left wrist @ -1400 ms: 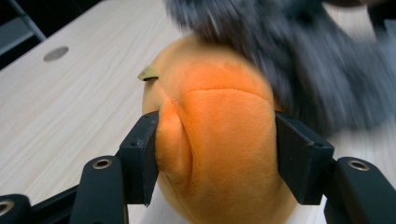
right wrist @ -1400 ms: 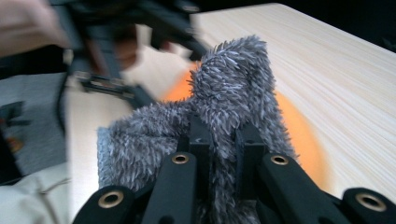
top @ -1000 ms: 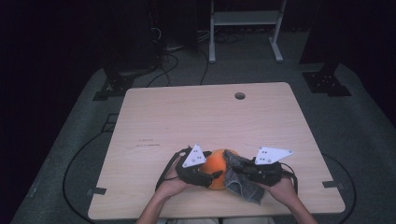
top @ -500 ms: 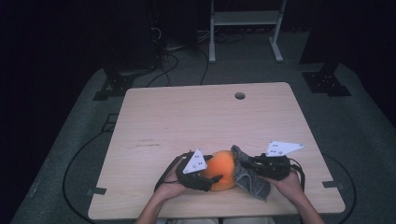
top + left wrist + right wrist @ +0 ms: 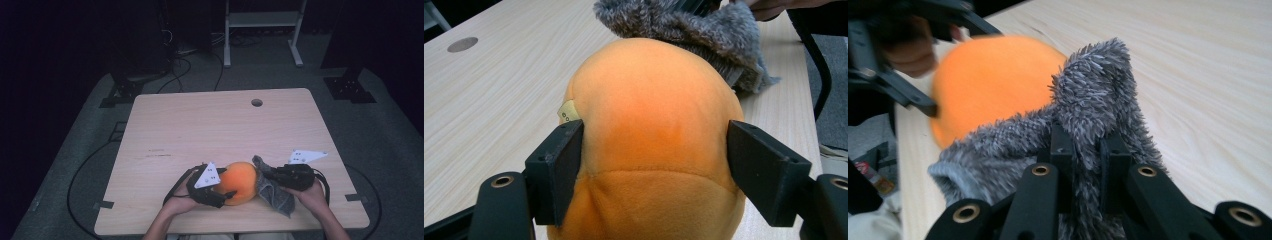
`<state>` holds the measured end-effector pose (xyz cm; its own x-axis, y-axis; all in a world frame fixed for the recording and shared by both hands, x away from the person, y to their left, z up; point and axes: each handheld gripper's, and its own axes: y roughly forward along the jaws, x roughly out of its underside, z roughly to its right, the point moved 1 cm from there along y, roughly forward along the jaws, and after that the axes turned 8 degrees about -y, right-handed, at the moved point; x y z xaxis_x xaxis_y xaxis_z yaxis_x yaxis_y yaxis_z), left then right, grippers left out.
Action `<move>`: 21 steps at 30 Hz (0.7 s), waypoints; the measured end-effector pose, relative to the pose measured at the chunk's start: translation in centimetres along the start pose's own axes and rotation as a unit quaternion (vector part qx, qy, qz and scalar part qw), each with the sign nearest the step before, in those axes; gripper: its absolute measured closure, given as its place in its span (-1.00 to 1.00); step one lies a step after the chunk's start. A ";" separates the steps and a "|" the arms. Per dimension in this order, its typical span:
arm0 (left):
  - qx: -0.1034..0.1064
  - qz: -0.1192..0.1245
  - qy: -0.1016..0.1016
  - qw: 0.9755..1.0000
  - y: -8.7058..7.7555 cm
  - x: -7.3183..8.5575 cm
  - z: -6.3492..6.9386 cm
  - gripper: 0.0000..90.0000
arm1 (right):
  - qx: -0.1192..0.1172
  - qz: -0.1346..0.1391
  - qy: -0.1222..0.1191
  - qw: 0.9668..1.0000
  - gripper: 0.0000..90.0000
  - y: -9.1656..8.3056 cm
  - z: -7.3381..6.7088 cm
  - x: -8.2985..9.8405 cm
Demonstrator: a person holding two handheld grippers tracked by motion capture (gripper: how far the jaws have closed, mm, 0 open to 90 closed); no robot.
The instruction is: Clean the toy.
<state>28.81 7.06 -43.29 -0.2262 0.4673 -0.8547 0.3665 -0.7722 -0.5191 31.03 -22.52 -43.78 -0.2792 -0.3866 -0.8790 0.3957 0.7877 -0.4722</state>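
Observation:
An orange plush ball [image 5: 239, 182] rests near the table's front edge. My left gripper [image 5: 225, 189] is shut on it, one pad on each flank [image 5: 656, 135]. Its jaws have just eased a little wider, and the ball [image 5: 654, 100] stays pinched between them. A small tag [image 5: 568, 111] sticks out by one pad. My right gripper [image 5: 265, 176] is shut on a grey furry cloth [image 5: 275, 195], which drapes against the ball's right side. In the right gripper view the cloth [image 5: 1093, 85] bunches up between the closed jaws [image 5: 1085, 135], with the ball [image 5: 993, 80] just behind it.
The light wooden table [image 5: 210, 125] has a round cable hole [image 5: 256, 102] at the back. Dark floor with cables [image 5: 195, 55] surrounds it, and a white frame [image 5: 262, 30] stands beyond the far edge. The person's hands hold both grippers close to the front edge.
My right gripper has slid to the right with the grey cloth, drawing it off the ball and uncovering more orange. The left gripper has stayed put on the ball.

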 end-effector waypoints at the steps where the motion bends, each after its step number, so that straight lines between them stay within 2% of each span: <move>1: 0.000 0.001 -0.001 1.000 0.0 0.0 0.0 -0.45 | -0.001 -0.007 -0.004 1.000 0.78 0.2 -0.1 0.0; 2: 0.000 0.000 -0.001 1.000 0.0 0.0 0.0 -0.45 | -0.001 -0.013 -0.001 1.000 0.78 0.4 0.0 0.2; 5: -0.001 0.000 -0.001 1.000 0.0 0.0 0.0 -0.48 | -0.001 -0.046 0.033 0.998 0.78 0.8 0.9 1.3; 7: -0.001 0.000 0.000 1.000 0.0 0.0 0.1 -0.48 | 0.010 -0.059 0.033 0.998 0.78 0.6 1.0 1.6; 9: -0.001 0.001 -0.001 1.000 0.0 0.0 0.1 -0.48 | 0.006 -0.038 0.029 0.999 0.78 0.0 0.8 1.1; 12: -0.001 0.001 0.001 1.000 0.1 -0.1 0.1 -0.48 | -0.018 0.020 0.008 1.000 0.78 -0.6 -0.4 -0.8; 14: -0.003 -0.001 0.003 1.000 0.2 -0.2 0.2 -0.49 | -0.027 0.032 -0.006 0.999 0.78 -0.4 -1.1 -1.6; 18: -0.002 -0.004 0.018 1.000 0.0 -0.8 0.4 -0.54 | -0.029 0.004 -0.019 0.999 0.78 0.9 -1.6 -1.4; 19: 0.004 0.001 0.010 1.000 -0.2 -1.1 0.3 -0.57 | -0.030 0.004 -0.016 0.999 0.78 0.9 -1.5 -1.3; 21: 0.010 0.017 -0.017 1.000 -0.7 -1.4 -0.2 -0.61 | -0.024 -0.003 -0.018 1.000 0.78 0.5 -1.5 -1.0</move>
<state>29.00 7.04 -41.74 -0.2449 0.4249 -0.8715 0.3565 -0.7964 -0.4885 30.21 -21.00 -43.00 -0.2498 -0.4069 -0.8786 0.3524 0.8070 -0.4739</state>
